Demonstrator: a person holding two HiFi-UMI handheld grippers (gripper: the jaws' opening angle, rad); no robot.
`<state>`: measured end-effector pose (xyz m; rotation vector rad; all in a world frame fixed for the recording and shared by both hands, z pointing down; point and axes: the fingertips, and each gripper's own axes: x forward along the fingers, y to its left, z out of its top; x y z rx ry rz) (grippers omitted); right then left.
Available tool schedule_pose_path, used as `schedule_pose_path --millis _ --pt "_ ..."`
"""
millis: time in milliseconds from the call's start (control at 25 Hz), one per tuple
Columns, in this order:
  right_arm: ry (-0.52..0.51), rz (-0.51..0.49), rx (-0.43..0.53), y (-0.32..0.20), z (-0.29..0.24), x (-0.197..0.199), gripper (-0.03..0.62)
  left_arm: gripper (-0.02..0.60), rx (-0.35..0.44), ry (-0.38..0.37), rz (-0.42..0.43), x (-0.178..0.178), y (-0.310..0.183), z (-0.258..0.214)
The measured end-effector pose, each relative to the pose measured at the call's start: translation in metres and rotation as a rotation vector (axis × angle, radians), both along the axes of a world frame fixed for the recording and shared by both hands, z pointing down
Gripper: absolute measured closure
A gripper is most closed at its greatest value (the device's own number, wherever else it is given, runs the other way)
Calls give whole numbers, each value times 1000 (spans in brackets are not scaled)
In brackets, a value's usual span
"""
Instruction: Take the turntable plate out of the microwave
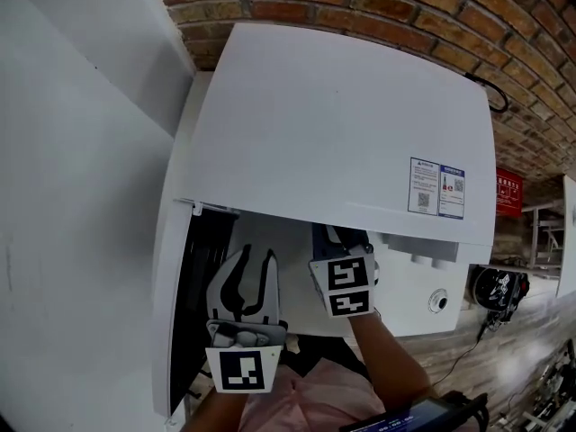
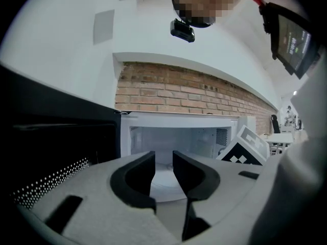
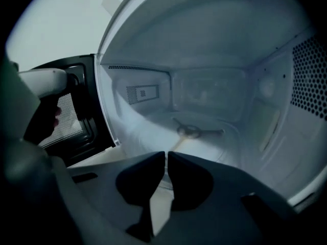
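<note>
The white microwave (image 1: 342, 124) stands open, its dark door (image 1: 193, 313) swung out to the left. Inside, the clear glass turntable plate (image 3: 209, 149) lies flat over the roller hub (image 3: 190, 131). My right gripper (image 3: 166, 160) reaches into the cavity, angled down. Its jaws are shut to a thin slit at the plate's near rim, and I see nothing between them. In the head view only its marker cube (image 1: 342, 286) shows. My left gripper (image 2: 163, 162) hovers open and empty outside the opening, facing the plate (image 2: 162, 187), left of the right one (image 1: 247, 264).
The perforated door window (image 2: 51, 172) stands close on the left gripper's left. The cavity's side wall with vent holes (image 3: 309, 80) is to the right. A brick wall (image 1: 405, 7) is behind the microwave. The control panel with a knob (image 1: 438, 301) is at the right.
</note>
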<state>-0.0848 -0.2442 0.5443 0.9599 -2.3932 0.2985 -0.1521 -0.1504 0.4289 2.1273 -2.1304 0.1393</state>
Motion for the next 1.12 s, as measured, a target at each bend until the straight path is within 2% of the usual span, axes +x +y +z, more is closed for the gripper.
schedule_pose_path --millis 400,440,480,600,760,1000,1120 --pt "-22 -2 -15 20 1 5 569 469 11 -6 29 7 4 -6" --pt "-39 -2 -18 21 0 4 568 469 17 -5 33 9 4 -7" --pt "-67 4 -26 21 -3 5 536 469 21 -3 37 9 4 -9" --pt "-209 72 -73 26 -18 17 493 469 21 -2 39 8 7 -13" --pt "-388 186 -220 44 -20 38 476 469 57 -33 47 6 11 -26" --pt "-746 352 -575 50 7 36 399 469 72 -50 75 11 10 -35" --pt "-901 425 -701 40 21 32 386 469 59 -61 84 12 12 -32"
